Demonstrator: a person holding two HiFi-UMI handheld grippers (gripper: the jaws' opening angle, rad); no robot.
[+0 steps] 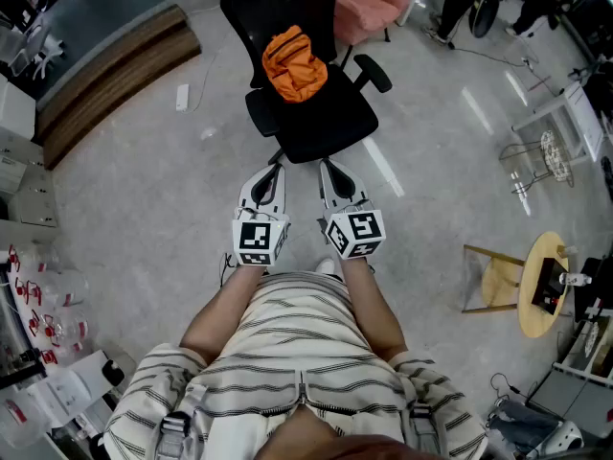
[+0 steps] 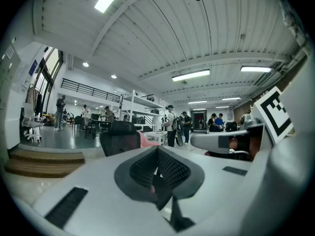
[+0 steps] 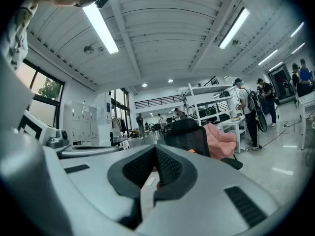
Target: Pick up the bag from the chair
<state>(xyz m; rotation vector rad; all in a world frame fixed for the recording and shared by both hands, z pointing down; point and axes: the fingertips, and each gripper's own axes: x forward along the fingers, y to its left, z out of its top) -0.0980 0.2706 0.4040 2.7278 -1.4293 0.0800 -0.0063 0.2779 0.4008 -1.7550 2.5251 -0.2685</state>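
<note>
Striped shirt fabric (image 1: 306, 353) was seen at 6 o'clock in the head view. Just beyond it, the left tongs (image 1: 272, 169) and right tongs (image 1: 326, 167) were held side by side above the floor (image 1: 144, 190). At their 12 o'clock, the orange bag (image 1: 294, 63) was laid on the seat of the black chair (image 1: 330, 123), apart from both. In the left gripper view, the tongs were pressed together on nothing, with the chair at 11 o'clock. In the right gripper view, the tongs were likewise closed and empty, with the chair at 1 o'clock.
</note>
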